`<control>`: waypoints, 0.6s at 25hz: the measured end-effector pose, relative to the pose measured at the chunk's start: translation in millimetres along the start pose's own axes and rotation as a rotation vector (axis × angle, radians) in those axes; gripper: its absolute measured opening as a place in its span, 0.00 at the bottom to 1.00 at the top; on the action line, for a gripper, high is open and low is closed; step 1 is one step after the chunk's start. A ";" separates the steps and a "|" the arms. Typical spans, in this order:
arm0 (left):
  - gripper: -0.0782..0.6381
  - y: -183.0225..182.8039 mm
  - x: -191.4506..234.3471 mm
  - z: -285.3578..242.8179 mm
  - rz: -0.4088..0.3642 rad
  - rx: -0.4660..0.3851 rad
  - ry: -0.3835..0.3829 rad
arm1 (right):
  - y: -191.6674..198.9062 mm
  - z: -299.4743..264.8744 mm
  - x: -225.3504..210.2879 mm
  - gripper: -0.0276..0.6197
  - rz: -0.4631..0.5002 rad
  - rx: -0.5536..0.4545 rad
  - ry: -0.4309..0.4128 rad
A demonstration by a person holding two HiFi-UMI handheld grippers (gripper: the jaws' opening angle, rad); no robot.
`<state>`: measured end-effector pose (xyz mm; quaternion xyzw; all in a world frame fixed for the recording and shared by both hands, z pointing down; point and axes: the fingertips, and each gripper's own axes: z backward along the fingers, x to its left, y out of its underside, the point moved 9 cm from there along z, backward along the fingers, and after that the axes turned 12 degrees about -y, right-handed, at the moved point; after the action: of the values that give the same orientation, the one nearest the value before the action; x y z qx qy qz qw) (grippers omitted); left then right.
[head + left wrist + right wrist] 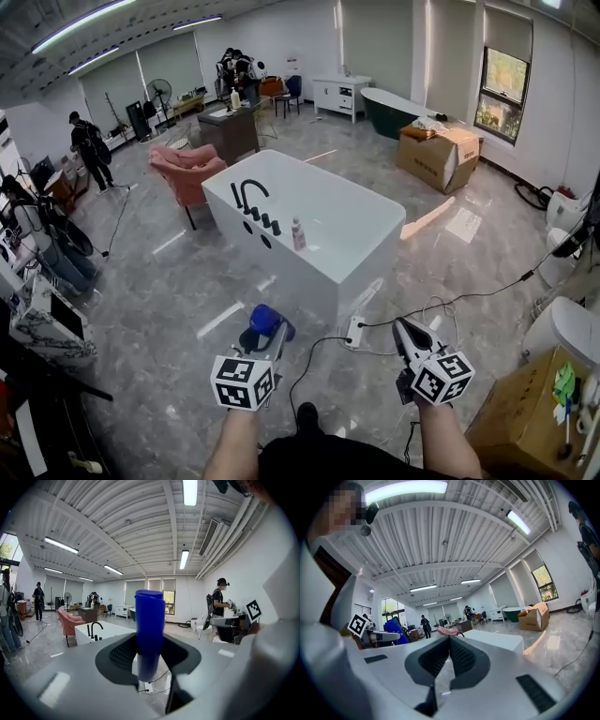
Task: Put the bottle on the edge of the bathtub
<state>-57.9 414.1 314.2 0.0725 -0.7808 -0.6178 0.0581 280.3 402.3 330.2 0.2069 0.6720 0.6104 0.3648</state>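
As the blue bottle (150, 620) seems stiff, light and slick, it is clamped by its body in the left tool (149, 660).

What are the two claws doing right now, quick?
Left claw: closed on the tall blue plastic bottle.
Right claw: closed, holding nothing.
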 end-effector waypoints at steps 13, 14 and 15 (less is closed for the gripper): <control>0.33 -15.1 61.9 -94.2 -0.010 0.011 0.068 | 0.4 -107.0 -31.1 0.06 -0.020 0.058 0.005; 0.33 -15.3 67.9 -99.3 -0.008 0.012 0.069 | 0.1 -114.9 -32.7 0.06 -0.022 0.062 0.005; 0.33 -15.2 73.5 -104.4 -0.005 0.013 0.069 | -0.5 -122.5 -34.4 0.06 -0.021 0.065 0.003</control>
<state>-110.7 297.2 323.5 0.0959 -0.7821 -0.6101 0.0830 211.7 295.3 336.5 0.2106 0.6943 0.5845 0.3632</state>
